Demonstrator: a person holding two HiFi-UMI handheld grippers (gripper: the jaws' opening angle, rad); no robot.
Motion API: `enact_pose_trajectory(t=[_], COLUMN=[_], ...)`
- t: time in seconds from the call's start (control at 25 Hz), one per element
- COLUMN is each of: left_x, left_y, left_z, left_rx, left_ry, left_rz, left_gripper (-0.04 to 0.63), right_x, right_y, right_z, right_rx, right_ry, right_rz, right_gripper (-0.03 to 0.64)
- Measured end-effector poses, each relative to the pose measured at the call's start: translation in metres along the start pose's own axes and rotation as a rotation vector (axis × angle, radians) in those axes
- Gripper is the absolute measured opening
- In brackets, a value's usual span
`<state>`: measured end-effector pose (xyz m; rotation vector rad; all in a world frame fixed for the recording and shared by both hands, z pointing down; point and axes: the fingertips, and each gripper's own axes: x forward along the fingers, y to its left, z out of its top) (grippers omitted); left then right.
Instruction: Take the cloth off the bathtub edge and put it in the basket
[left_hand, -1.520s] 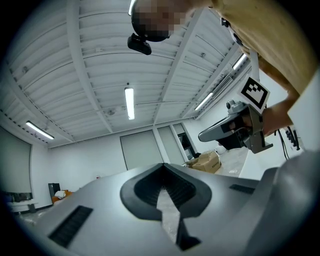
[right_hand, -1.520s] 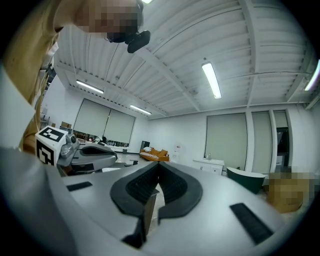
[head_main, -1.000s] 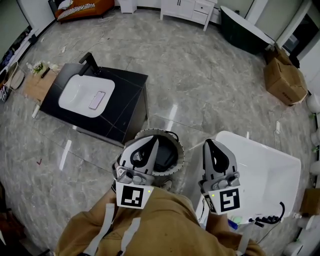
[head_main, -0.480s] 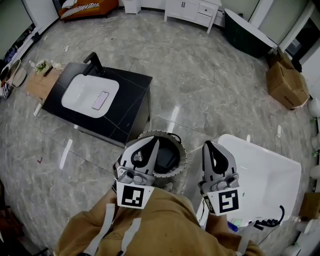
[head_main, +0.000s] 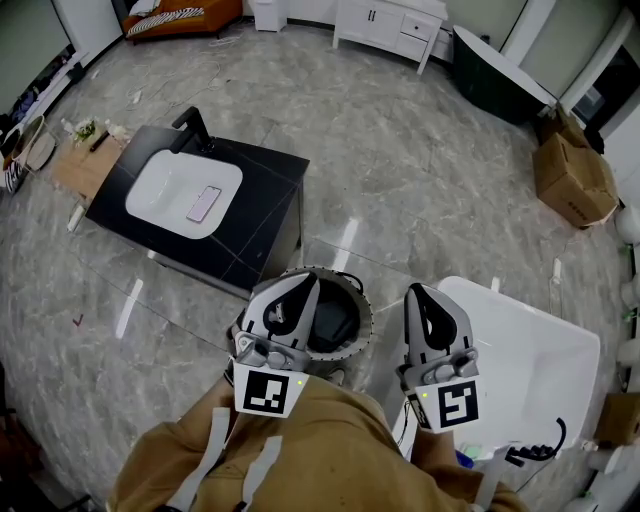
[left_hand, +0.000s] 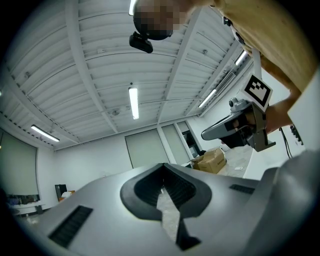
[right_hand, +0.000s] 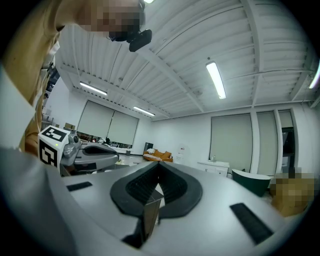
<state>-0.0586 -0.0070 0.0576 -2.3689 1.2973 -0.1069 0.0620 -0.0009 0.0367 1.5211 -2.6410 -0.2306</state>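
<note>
In the head view my left gripper (head_main: 306, 284) and right gripper (head_main: 416, 292) are held side by side, pointing away from me. Both are shut with nothing between the jaws. The round woven basket (head_main: 357, 298) stands on the floor under the left gripper's tip. Its inside looks dark, and I cannot tell whether a cloth lies in it. The white bathtub (head_main: 530, 350) is under and to the right of the right gripper, and no cloth shows on its edge. The left gripper view shows its shut jaws (left_hand: 162, 186) and the right gripper (left_hand: 212, 133). In the right gripper view are its own shut jaws (right_hand: 159, 186) and the left gripper (right_hand: 111, 156).
A black vanity (head_main: 250, 225) with a white sink (head_main: 180, 190) and a phone (head_main: 203, 203) stands at the left. Cardboard boxes (head_main: 572, 180) sit at the right, with a dark green tub (head_main: 495, 65) and a white cabinet (head_main: 390, 20) at the back. A black fitting (head_main: 530, 455) is on the bathtub's near corner.
The vanity, basket and bathtub have slid slightly down and right in the head view. Both grippers stay shut and side by side, with nothing taken or let go.
</note>
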Motion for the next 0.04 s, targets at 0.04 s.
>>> enact_pose_trajectory(t=[0.04], left_x=[0.0002], left_y=[0.0010], left_z=[0.0005], left_rx=[0.000], left_ry=[0.000], left_rz=[0.001], left_gripper=[0.005], right_x=[0.0009], right_y=[-0.0002], right_z=[0.0020], right_rx=[0.001], right_ry=[-0.004], right_rz=[0.001], right_gripper=[0.006])
